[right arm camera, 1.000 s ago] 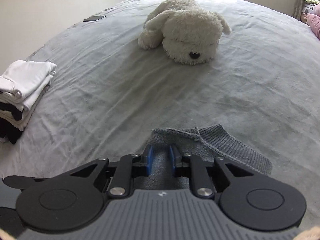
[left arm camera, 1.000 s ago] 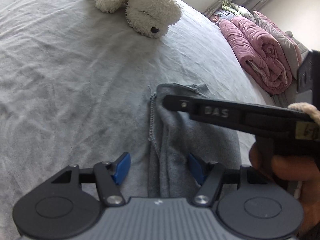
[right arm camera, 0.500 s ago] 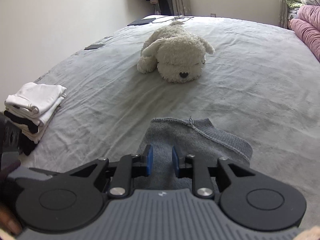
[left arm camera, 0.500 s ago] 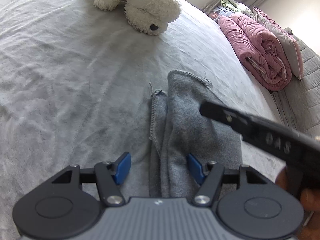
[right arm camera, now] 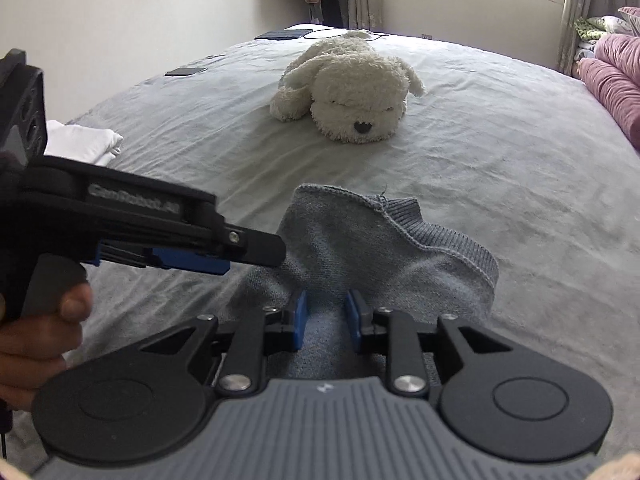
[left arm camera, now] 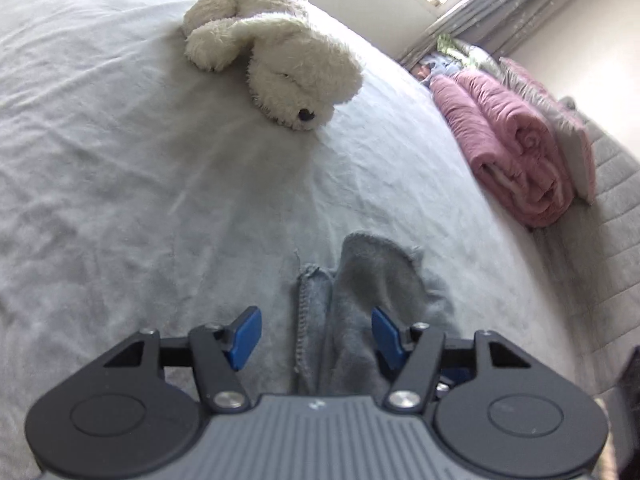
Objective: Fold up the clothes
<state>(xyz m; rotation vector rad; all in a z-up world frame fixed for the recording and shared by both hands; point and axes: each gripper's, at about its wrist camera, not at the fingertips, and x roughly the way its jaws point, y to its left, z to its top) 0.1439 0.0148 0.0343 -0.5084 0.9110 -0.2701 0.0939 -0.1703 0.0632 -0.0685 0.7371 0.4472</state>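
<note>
Grey knit garment (right arm camera: 360, 248) lies bunched on the bed (right arm camera: 500, 152) | your left gripper (left arm camera: 316, 334) hangs jaws wide, holding nothing | your right gripper (right arm camera: 326, 316) stands jaws part-open astride the cloth, unclamped | step: mid-fold or regrasp, unsettled | next: pinch one edge cleanly.

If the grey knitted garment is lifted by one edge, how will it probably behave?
The grey knitted garment will probably hang floppy, since it already bunches in soft folds on the bed. It seems light, as it barely dents the sheet. The ribbed knit looks grippy, so it likely will not slip from the right tongs.
</note>
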